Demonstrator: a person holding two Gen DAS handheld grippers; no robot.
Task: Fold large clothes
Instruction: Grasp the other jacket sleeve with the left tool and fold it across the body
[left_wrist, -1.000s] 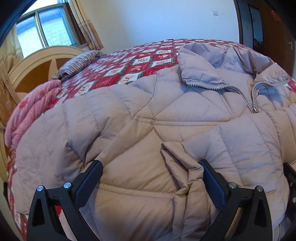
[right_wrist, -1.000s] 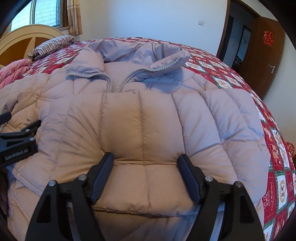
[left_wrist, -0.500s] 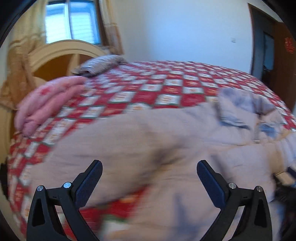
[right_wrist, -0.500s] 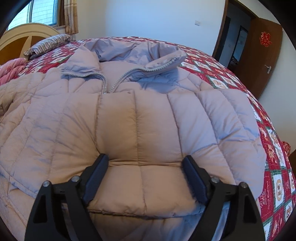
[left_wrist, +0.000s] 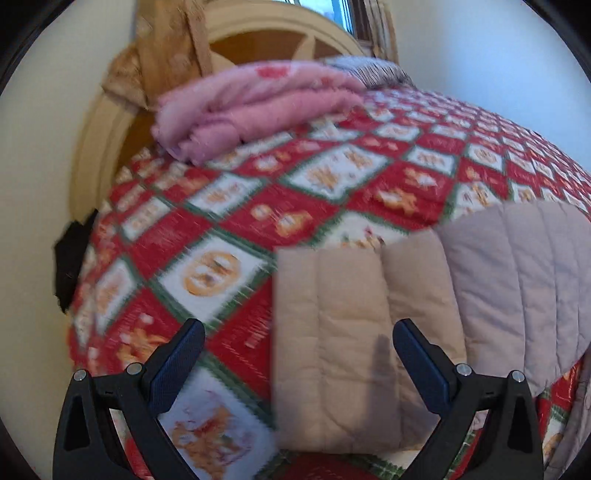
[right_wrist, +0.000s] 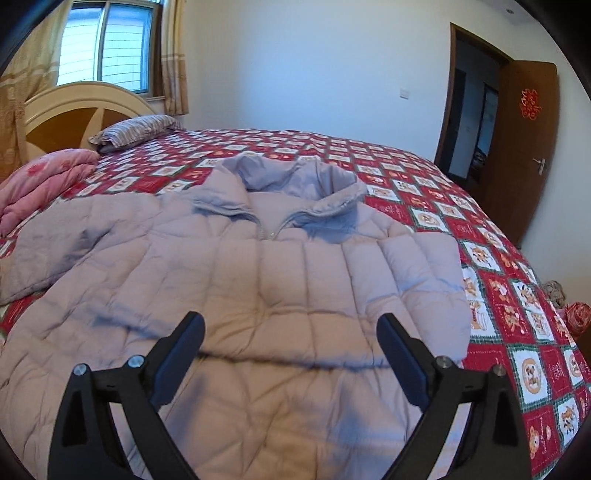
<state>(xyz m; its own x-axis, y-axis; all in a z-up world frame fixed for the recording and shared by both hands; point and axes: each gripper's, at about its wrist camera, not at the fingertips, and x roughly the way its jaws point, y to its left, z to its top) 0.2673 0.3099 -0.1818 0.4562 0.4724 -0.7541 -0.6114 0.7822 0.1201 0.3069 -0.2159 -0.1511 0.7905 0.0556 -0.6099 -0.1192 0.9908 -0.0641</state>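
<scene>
Left wrist view: your left tongs (left_wrist: 297, 356) gape wide, gripping nothing — they hover over the jacket's sleeve end (left_wrist: 332, 350), which lies flat on the bed quilt (left_wrist: 229, 218).
Right wrist view: your right tongs (right_wrist: 290, 345) are spread wide and empty above the puffer jacket (right_wrist: 258, 295), front up, collar (right_wrist: 295, 184) away from you.
Progress: jacket spread out — every fold looks still to do, sleeves first.

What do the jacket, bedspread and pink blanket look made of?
Jacket: matte woven shell, likely nylon or polyester, puffy stitched quilting suggests down or fibre fill. Bedspread: printed quilted cloth, probably cotton, flat finish. Pink blanket: fuzzy nap, looks like fleece or plush, though blurred.
</scene>
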